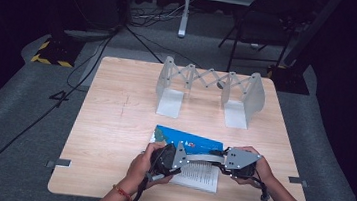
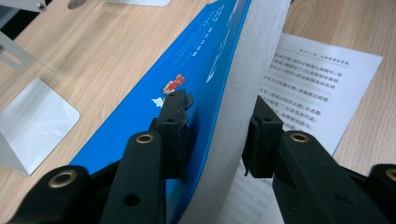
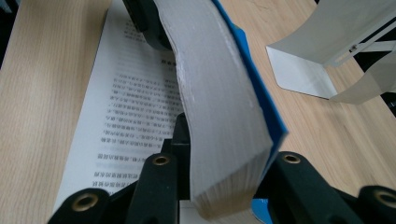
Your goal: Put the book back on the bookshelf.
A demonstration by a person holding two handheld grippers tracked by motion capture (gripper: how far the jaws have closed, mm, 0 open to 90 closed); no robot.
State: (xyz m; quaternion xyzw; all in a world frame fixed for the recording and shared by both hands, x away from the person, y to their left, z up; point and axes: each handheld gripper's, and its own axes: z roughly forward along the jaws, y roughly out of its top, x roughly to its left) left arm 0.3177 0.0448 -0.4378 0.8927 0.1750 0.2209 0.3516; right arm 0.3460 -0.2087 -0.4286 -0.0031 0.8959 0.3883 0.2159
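An open book lies near the table's front edge, its printed page [image 1: 199, 177] flat on the wood. A thick block of pages with the blue cover [image 1: 187, 140] is lifted off that page between both grippers. My left gripper [image 1: 182, 161] holds the block's left end. In the left gripper view my left gripper [image 2: 219, 109] has one pad on the blue cover [image 2: 205, 56] and the other against the page edges. My right gripper [image 1: 219, 162] grips the right end. In the right gripper view my right gripper [image 3: 229, 154] is shut on the grey page block [image 3: 219, 107].
A white expandable bookend rack [image 1: 208, 88] stands at the back of the table, its base plates facing me [image 2: 32, 126] [image 3: 303, 74]. Bare wood [image 1: 113, 124] lies between the rack and the book. A chair [image 1: 260, 18] and cables [image 1: 85, 60] are on the floor beyond.
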